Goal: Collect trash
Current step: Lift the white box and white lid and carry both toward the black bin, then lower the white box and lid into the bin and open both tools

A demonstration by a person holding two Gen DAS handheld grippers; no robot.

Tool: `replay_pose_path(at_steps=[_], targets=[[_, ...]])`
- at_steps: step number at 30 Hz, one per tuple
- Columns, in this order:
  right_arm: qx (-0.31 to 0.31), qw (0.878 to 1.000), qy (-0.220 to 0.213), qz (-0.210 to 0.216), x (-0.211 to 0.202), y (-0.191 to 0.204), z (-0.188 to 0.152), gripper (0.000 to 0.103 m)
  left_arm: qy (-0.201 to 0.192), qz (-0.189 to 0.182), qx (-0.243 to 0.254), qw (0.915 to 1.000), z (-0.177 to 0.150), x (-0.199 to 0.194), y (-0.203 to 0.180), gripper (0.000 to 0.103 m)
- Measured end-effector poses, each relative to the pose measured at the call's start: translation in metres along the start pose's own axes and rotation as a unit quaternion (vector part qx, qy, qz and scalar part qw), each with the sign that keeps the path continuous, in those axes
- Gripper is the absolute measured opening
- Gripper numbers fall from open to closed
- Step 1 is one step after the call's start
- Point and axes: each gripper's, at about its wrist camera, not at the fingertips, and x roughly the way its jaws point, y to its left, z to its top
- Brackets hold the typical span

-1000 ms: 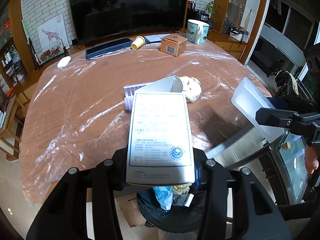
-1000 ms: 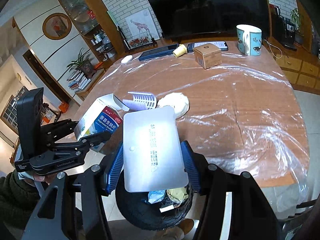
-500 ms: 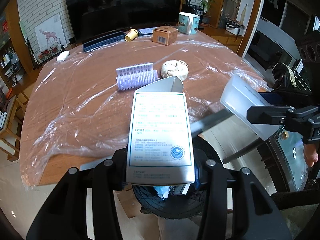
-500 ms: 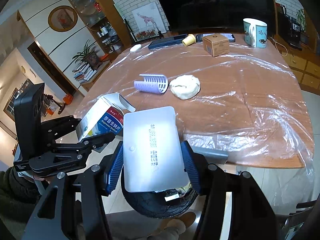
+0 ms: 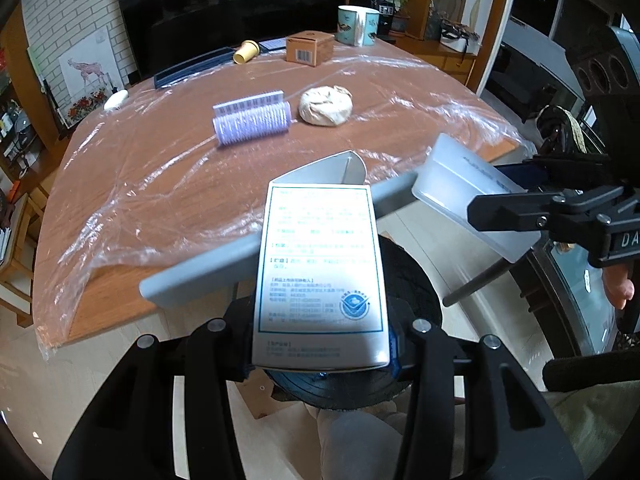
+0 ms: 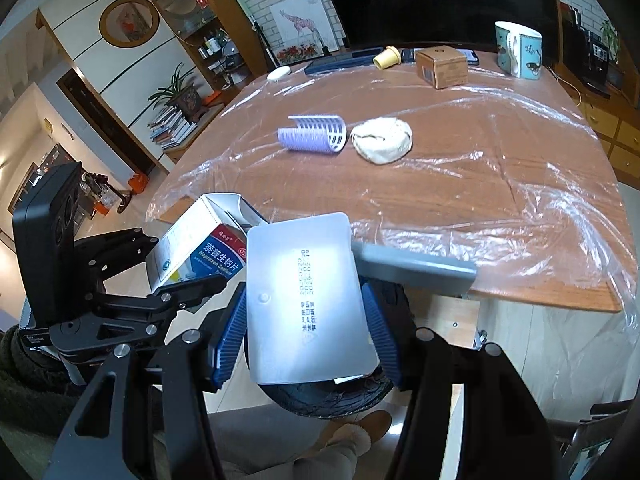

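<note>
Left tool [image 5: 320,344]: clamped on medicine box [image 5: 322,276].
Right tool [image 6: 306,344]: clamped on blister card [image 6: 304,300].
Risk: either may glance off the bin [image 6: 332,398] rim below and miss.

On the plastic-covered wooden worktop [image 5: 168,184], the ribbed lilac hair roller [image 5: 251,121] lies just left of the crumpled beige paper wad [image 5: 326,105]. Behind them stand the brown cardboard box [image 5: 310,49] and the patterned ceramic mug [image 5: 357,25]. The black round bin [image 6: 332,398] sits below the near edge.

A home living room: television [image 5: 240,0], bookshelves [image 6: 172,124], wooden dining table [image 6: 440,184].
</note>
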Motion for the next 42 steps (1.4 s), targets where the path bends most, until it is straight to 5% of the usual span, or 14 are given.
replay_pose_path(at_steps=[42], targets=[[0.012, 0.997, 0.081, -0.014, 0.052, -0.008, -0.044, 0.056, 0.076, 0.007, 0.001, 0.9971, -0.041, 0.052, -0.003, 0.047]])
